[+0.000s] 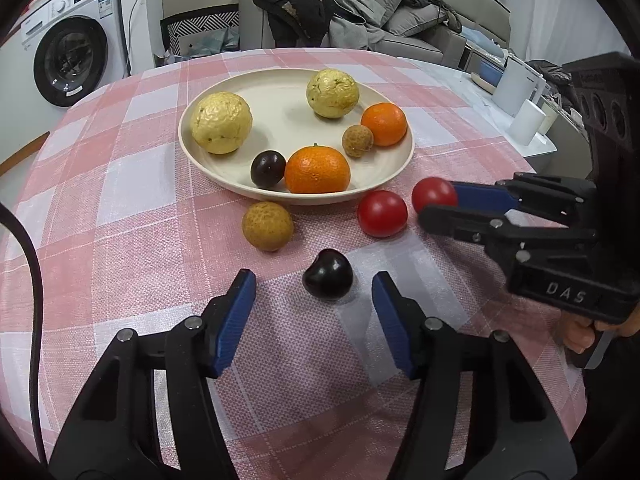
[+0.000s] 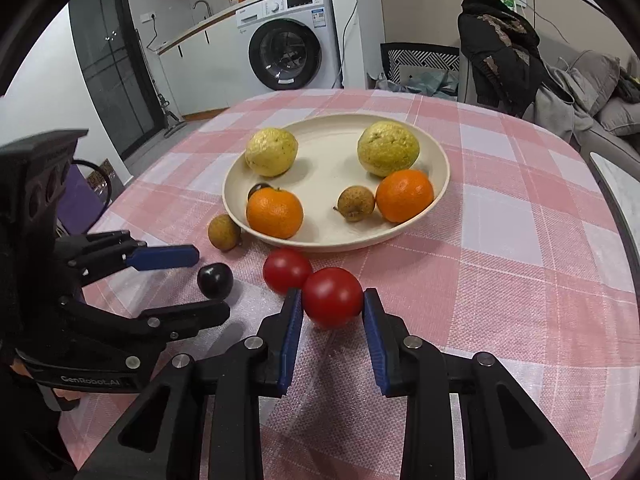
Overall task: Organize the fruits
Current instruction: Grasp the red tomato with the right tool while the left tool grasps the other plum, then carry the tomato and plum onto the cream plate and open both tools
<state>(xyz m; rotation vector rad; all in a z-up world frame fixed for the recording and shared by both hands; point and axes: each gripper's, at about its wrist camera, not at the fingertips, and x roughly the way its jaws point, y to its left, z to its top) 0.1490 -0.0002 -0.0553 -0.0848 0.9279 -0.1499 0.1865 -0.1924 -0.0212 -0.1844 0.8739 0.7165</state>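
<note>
A cream plate (image 1: 280,120) (image 2: 328,140) holds two yellow guavas, two oranges, a longan and a dark plum. On the cloth in front lie a longan (image 1: 267,225) (image 2: 224,232), a dark plum (image 1: 328,274) (image 2: 215,280) and two red tomatoes. My left gripper (image 1: 314,286) (image 2: 208,280) is open around the dark plum without touching it. My right gripper (image 2: 331,300) (image 1: 434,204) has its pads against the near tomato (image 2: 332,297) (image 1: 434,194). The other tomato (image 1: 382,213) (image 2: 286,269) lies beside it.
The round table has a pink and white checked cloth (image 1: 120,208) (image 2: 520,240). A washing machine (image 2: 288,40), a chair draped with a dark jacket (image 2: 496,52) and a grey sofa (image 1: 400,12) stand beyond the table. White boxes (image 1: 528,120) sit on a side surface at right.
</note>
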